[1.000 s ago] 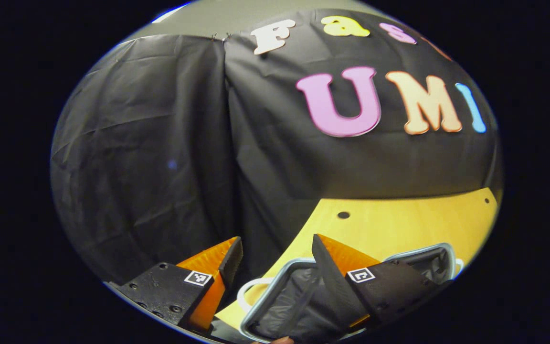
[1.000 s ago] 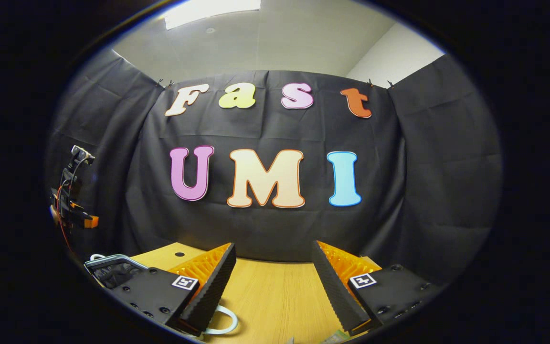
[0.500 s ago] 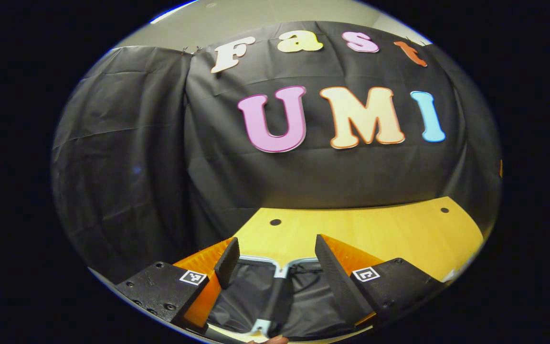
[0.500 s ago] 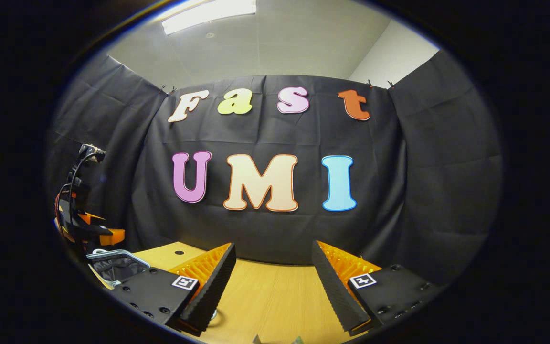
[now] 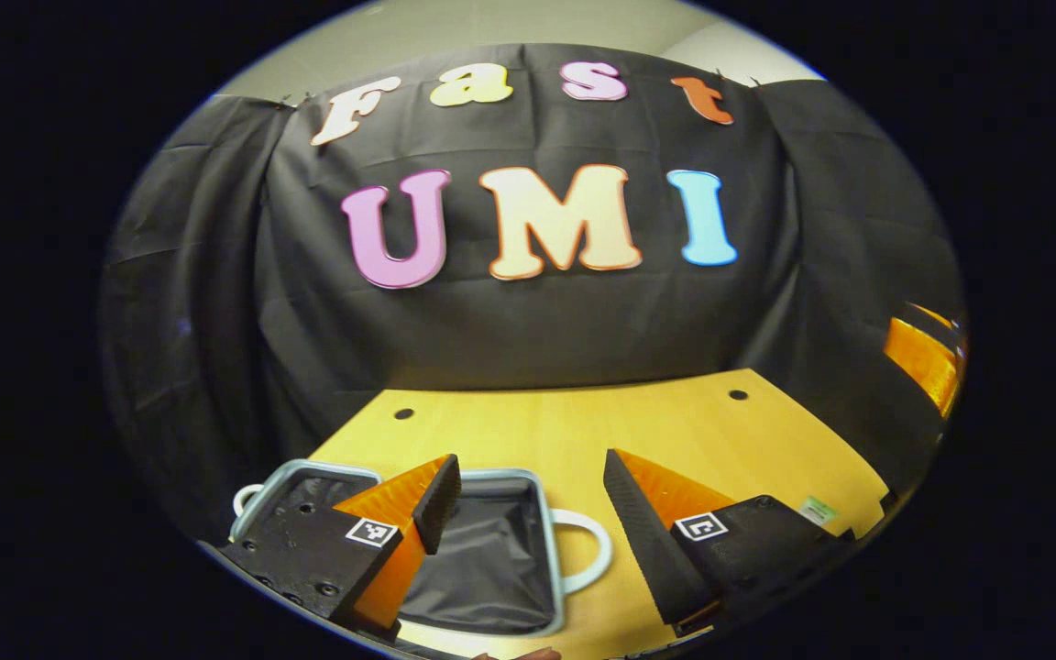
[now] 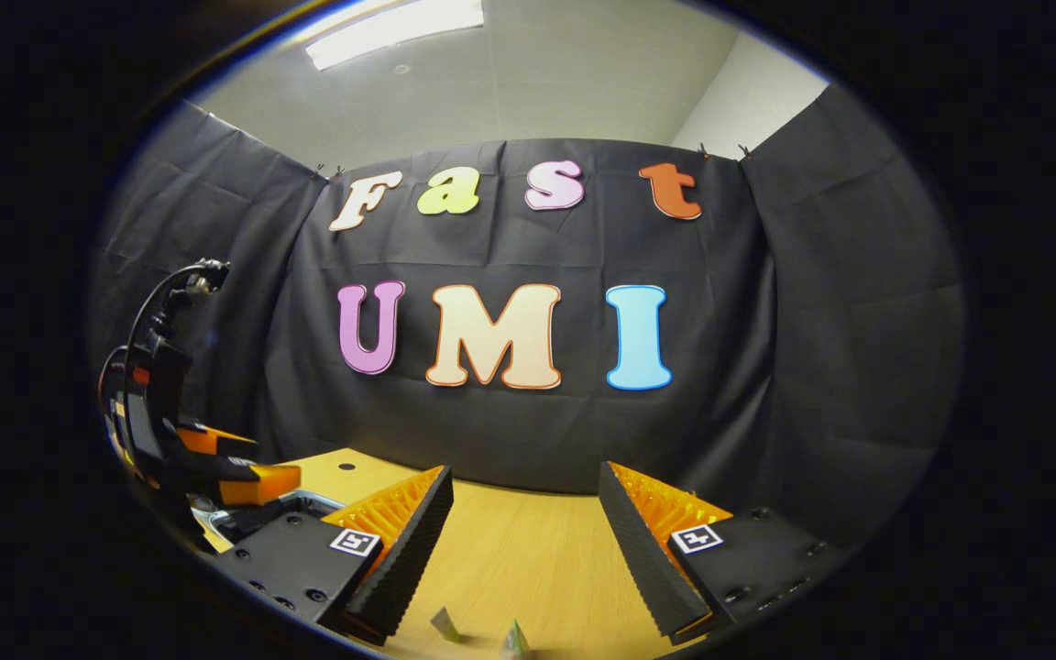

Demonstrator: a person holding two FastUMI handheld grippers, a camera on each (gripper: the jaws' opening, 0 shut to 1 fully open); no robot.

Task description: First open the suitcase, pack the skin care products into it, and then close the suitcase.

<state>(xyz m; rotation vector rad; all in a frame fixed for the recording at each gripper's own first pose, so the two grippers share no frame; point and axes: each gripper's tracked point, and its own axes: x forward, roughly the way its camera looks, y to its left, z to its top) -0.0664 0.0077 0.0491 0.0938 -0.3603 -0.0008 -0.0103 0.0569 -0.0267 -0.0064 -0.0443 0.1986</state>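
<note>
Change: since half a second ago the left gripper (image 5: 523,500) has swung right, so the open suitcase now sits under its left finger rather than between both fingers.
Suitcase: small open suitcase with pale grey rounded rim, black fabric lining and white loop handle (image 5: 546,541), lying at the near left corner of the smooth yellow wooden tabletop (image 5: 574,431).
Left gripper: fingers spread apart, grasping nothing, hovering above the suitcase.
Right gripper (image 6: 525,536): ridged wedge fingers released, empty, over bare tabletop.
Skin care: two small pointed sachet tips (image 6: 445,623) at the near edge.
</note>
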